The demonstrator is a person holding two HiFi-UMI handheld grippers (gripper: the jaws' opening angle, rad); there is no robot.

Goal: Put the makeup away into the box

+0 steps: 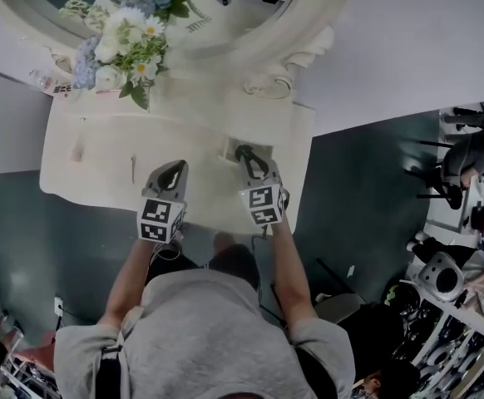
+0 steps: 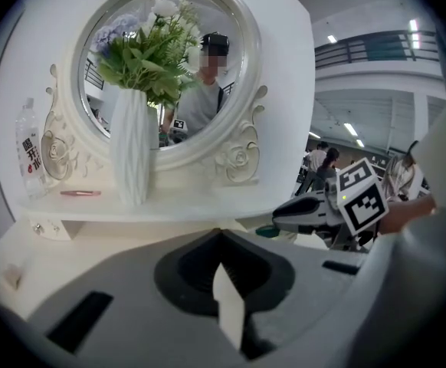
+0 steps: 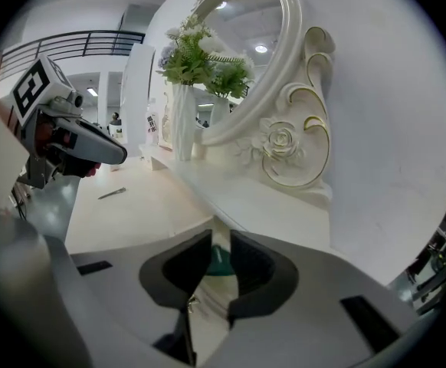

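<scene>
Hovering over the front edge of the white worktop (image 1: 92,181) are two claws. The left claw (image 1: 175,167) has its jaws closed together with nothing between them. The right claw (image 1: 244,152) stands at a narrow gap, and through it one teal round item (image 3: 218,264) shows just beyond the tips, with the pads not pressing on it. One small white box (image 1: 228,149) sits just beside the right claw's tip, right of the worktop's middle. One thin dark makeup stick (image 1: 132,169) lies on the left half, well apart from both claws, with bare surface all round it. On the raised back shelf stand one vase of flowers (image 2: 132,148) and one water bottle (image 2: 28,150), with one pink stick (image 2: 80,193) between them, below one oval mirror (image 3: 246,52).
</scene>
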